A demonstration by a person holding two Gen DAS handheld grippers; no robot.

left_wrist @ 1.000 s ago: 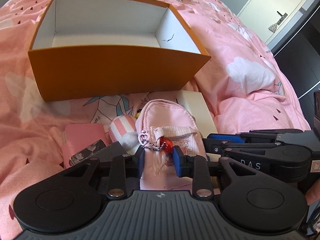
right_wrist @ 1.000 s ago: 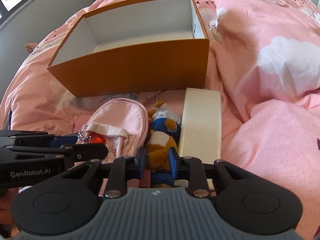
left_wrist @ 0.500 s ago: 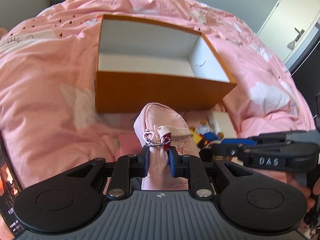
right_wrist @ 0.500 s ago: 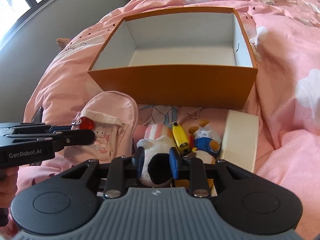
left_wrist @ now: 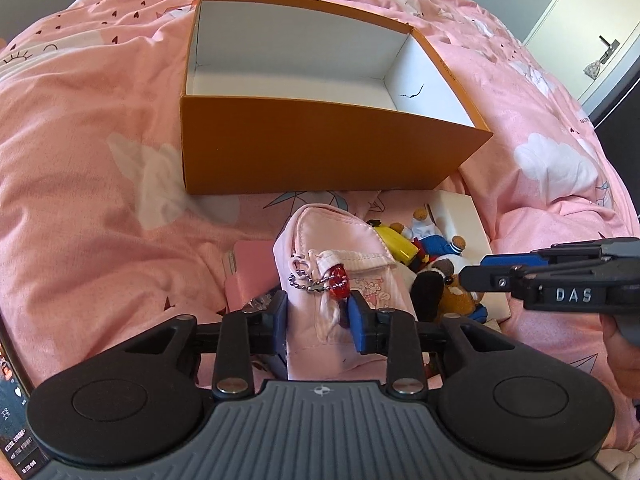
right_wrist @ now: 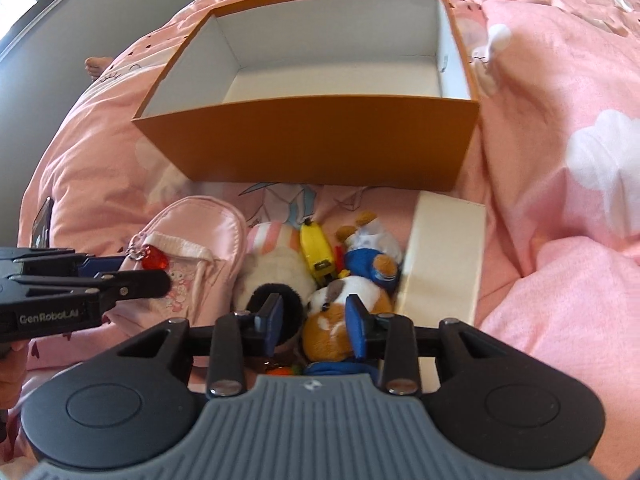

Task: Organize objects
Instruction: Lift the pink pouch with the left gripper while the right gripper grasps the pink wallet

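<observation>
Pinching pink mini backpack (left_wrist: 320, 280) between its pads, left gripper (left_wrist: 318, 314) jaws opening, bag near front of orange box (left_wrist: 320, 148); right gripper (right_wrist: 312, 322) jaws opening, spread over brown-white plush (right_wrist: 340, 320), not gripping it, on pink duvet (left_wrist: 88, 152)

Bed with pink cloud-print duvet (right_wrist: 560, 92) carries an open orange box (right_wrist: 320, 144) at upper centre of the frame, a white flat box (right_wrist: 444, 264) lower right of it, and below it a pile of soft toys (right_wrist: 340, 276) beside a pink pouch (right_wrist: 200, 232).
</observation>
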